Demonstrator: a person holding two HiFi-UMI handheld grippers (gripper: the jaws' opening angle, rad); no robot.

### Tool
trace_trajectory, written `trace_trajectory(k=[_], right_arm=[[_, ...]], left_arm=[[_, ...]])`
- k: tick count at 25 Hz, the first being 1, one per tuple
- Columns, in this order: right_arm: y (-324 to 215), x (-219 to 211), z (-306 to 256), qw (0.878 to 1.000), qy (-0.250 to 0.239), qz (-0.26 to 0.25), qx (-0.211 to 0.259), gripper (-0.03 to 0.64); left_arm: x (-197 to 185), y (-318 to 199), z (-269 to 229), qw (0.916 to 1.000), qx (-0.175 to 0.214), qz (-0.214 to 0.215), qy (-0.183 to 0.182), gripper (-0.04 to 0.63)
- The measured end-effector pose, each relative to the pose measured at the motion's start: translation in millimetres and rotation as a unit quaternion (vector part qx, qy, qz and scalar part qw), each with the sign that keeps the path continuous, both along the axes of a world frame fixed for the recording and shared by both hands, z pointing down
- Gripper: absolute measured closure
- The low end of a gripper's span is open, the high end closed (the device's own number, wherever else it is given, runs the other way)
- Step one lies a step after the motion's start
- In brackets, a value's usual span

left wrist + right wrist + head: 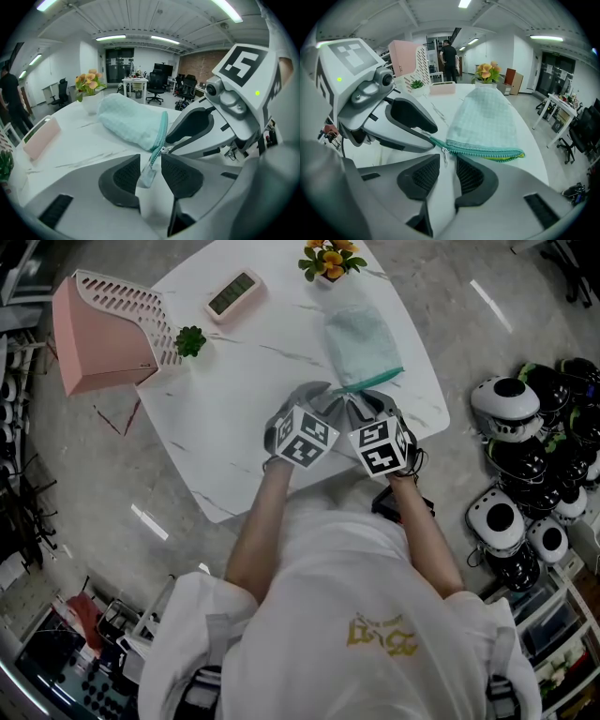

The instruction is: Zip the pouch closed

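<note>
Left tongs (150,161) stand apart around the pouch's (133,122) clear tab (146,176), right tongs (448,161) apart around zipper pull (444,155)

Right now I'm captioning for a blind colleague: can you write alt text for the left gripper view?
The left gripper has open jaws either side of the clear tab ending the zipper of a mint pouch on a white table. The right gripper is close on the right.
</note>
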State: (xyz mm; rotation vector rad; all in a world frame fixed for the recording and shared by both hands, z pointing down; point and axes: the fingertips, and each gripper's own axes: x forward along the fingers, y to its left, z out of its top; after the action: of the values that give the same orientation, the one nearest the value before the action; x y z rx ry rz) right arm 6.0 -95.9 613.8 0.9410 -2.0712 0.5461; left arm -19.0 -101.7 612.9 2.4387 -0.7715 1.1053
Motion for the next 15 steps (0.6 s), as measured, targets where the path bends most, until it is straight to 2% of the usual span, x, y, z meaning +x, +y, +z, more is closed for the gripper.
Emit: trace_trajectory(k=[8,15], right_arm=[[-1.2,-1.6,-1.7,1.0,0.0,-0.006,0.017,0.52],[-0.5,-6.5,-0.5,1.0,-0.01,-0.014,0.013,0.54]], left_arm=[[4.3,0.8,1.4,0.9999,0.006,0.011,-0.009,0.476],[6.6,2.4,4.2,0.9997,0.004,0.02,-0.012,0.528]])
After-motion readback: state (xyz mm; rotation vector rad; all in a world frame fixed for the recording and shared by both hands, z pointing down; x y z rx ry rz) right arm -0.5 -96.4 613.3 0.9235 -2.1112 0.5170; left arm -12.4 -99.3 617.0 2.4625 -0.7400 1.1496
